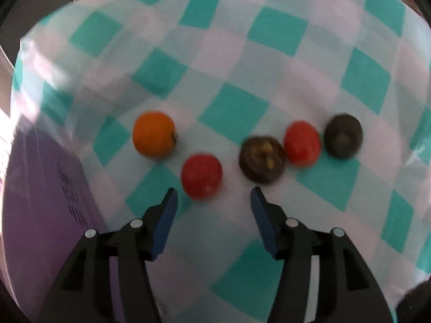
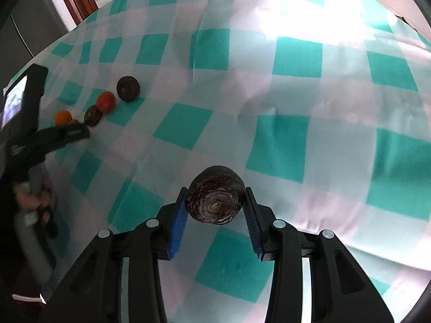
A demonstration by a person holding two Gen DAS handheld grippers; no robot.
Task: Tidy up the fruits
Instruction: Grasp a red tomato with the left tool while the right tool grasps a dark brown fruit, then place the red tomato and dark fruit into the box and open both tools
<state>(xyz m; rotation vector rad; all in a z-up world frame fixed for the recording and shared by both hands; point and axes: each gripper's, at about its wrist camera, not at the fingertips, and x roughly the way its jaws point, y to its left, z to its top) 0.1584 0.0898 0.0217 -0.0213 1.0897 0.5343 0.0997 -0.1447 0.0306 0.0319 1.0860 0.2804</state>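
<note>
Right gripper (image 2: 215, 207) clamped on dark fruit (image 2: 216, 202), lower centre. Carry it toward fruit row (image 2: 107, 105), upper left; set down beside the dark ones gently. Left gripper (image 1: 214, 202) apart, empty, near red fruit (image 1: 201, 175).

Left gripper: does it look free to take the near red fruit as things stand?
Probably yes. The left gripper is open and empty, and the near red fruit lies just beyond its fingertips on the checked cloth, apart from the dark fruit beside it, with nothing in between.
</note>
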